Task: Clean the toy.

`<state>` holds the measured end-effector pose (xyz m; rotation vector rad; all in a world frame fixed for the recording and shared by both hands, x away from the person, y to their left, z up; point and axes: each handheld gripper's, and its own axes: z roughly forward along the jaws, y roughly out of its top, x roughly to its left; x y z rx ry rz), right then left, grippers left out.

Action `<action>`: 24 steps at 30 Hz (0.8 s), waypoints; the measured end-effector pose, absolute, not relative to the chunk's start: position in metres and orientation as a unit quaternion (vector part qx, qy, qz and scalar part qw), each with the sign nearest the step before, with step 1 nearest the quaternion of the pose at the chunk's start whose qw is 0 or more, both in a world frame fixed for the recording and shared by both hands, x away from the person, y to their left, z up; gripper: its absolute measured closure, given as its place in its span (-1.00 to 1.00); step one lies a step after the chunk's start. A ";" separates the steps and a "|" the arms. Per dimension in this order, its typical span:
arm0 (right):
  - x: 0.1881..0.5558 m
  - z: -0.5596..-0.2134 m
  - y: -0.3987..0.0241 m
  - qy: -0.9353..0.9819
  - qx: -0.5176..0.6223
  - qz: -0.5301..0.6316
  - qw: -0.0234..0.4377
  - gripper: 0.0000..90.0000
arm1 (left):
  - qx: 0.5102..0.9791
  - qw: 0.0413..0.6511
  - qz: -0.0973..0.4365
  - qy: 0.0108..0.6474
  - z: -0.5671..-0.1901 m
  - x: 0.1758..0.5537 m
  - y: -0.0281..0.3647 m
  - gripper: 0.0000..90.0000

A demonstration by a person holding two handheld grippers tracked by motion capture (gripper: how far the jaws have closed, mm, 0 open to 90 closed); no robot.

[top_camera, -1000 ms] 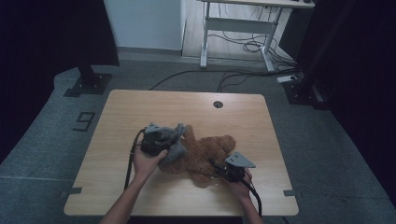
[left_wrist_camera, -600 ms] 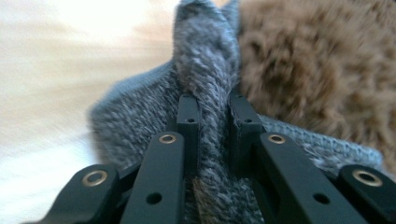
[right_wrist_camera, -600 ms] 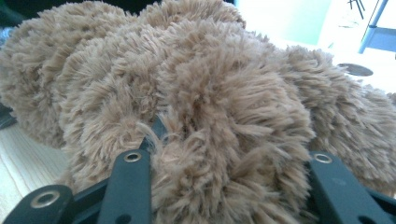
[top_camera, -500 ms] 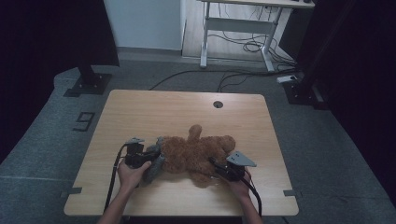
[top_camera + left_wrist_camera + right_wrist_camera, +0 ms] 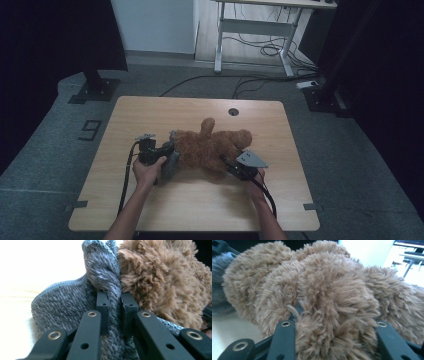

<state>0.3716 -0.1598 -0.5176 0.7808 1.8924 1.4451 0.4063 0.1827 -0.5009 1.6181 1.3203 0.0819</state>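
one brown teddy bear (image 5: pixel 210 145), one grey knit garment (image 5: pixel 65 302). left gripper (image 5: pixel 115 302) pinches the garment; right gripper (image 5: pixel 332 322) clamps bear fur. floor marking "9" (image 5: pixel 89 130).

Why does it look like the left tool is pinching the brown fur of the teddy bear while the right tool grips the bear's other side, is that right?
Not quite. The left tool is shut on the grey knit garment, not the brown fur; the left gripper view shows the knit fold between its jaws, with the teddy bear beside it. The right tool does grip the bear's fur.
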 end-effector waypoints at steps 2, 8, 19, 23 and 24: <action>0.377 -0.521 -0.160 0.724 0.298 0.541 0.307 0.25 | 0.674 0.492 0.034 0.550 -0.509 0.407 0.182 0.77; 0.365 -0.531 -0.164 0.729 0.298 0.542 0.293 0.25 | 0.671 0.501 0.027 0.546 -0.515 0.395 0.190 0.76; 0.343 -0.537 -0.168 0.749 0.289 0.527 0.279 0.26 | 0.695 0.482 0.044 0.531 -0.505 0.375 0.200 0.71; 0.339 -0.540 -0.170 0.746 0.293 0.532 0.273 0.26 | 0.692 0.499 0.079 0.516 -0.478 0.366 0.205 0.71; 0.338 -0.541 -0.170 0.744 0.295 0.534 0.271 0.26 | 0.693 0.504 0.087 0.508 -0.469 0.364 0.203 0.71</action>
